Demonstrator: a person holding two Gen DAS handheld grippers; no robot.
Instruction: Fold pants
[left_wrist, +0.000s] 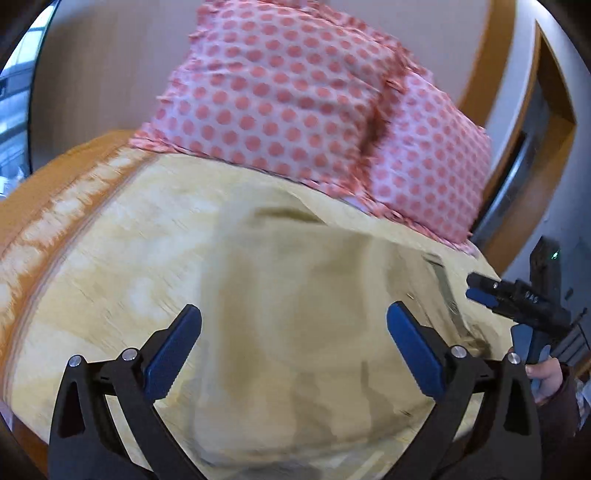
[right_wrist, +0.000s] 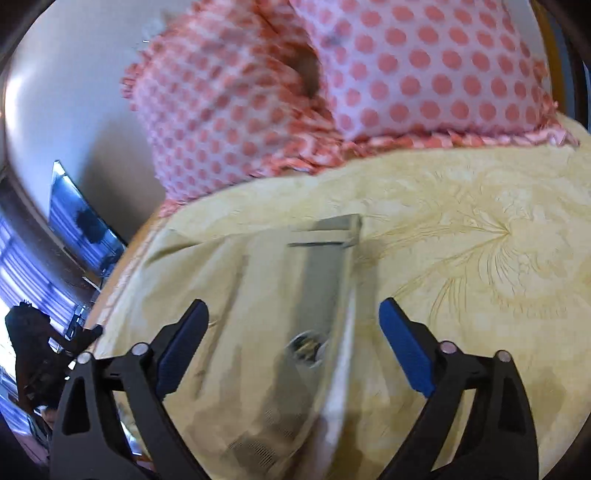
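Note:
Khaki pants (left_wrist: 303, 332) lie on a yellow patterned bedspread (left_wrist: 110, 258). My left gripper (left_wrist: 293, 321) is open and hovers over the pants, holding nothing. The right gripper shows at the right edge of the left wrist view (left_wrist: 476, 284), at the pants' waist edge. In the right wrist view the pants' open waistband (right_wrist: 317, 295) with a metal button (right_wrist: 306, 345) lies between the fingers of my open right gripper (right_wrist: 293, 314). Both views are motion-blurred.
Two pink polka-dot pillows (left_wrist: 295, 92) (right_wrist: 424, 66) lean at the head of the bed. The orange bed edge (left_wrist: 33, 192) runs along the left. A wooden frame (left_wrist: 554, 122) stands at the right. A TV (right_wrist: 81, 221) and a window are at the left.

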